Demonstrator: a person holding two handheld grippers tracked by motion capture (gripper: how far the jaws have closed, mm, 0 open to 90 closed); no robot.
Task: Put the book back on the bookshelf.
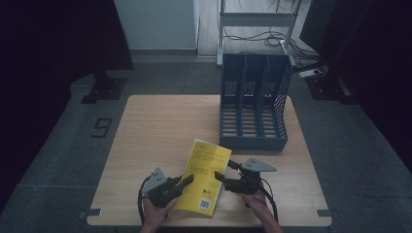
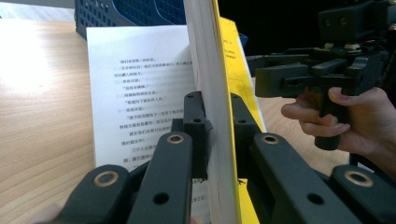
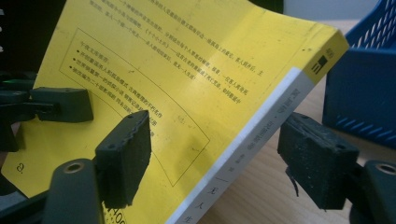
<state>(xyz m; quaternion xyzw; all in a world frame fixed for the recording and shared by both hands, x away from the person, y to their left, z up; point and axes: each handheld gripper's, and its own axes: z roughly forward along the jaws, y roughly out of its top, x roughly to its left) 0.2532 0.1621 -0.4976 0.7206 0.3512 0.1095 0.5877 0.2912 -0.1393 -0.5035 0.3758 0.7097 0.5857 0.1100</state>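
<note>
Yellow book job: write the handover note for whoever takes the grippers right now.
Left gripper: shut on the book, clamping its page edge; one white page hangs loose on the far side of the jaws.
Right gripper: open, jaws straddling the book's spine, pads not pressing.
Book: near edge of the table, tilted up off the wood, in front of the blue file rack.
Done: book lifted by the left gripper.
Left: probably close the right jaws on the spine, then move the book, likely into a rack slot; all slots look empty.
</note>
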